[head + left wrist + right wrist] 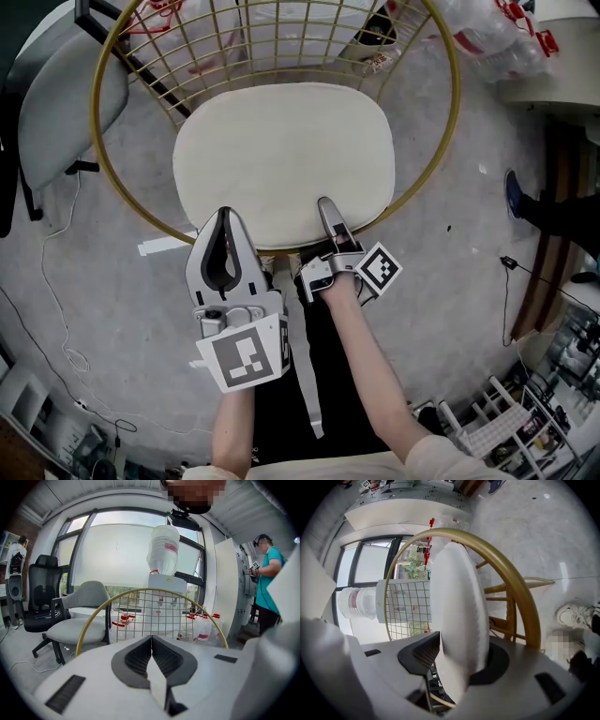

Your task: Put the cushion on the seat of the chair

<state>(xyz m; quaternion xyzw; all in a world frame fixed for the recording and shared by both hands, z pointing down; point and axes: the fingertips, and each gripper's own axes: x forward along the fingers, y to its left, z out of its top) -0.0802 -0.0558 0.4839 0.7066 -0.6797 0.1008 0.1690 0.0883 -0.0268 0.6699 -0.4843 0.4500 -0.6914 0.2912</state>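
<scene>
The cream cushion (281, 159) lies flat on the seat of the round gold wire chair (105, 141). My right gripper (328, 214) is at the cushion's near edge. In the right gripper view the cushion (457, 606) stands at full thickness between the jaws of the right gripper (459, 656). They stand wide and do not squeeze it. My left gripper (223, 217) hangs just short of the cushion's near left edge, its jaws closed tip to tip on nothing. In the left gripper view the left gripper (151, 639) points at the chair's gold mesh back (154, 606).
A grey padded chair (56, 103) stands left of the gold chair, with a black office chair (42, 597) beyond it. Plastic bottles (497, 37) lie behind the chair. A cable (56, 281) trails on the floor at left. A person (267, 573) stands at right.
</scene>
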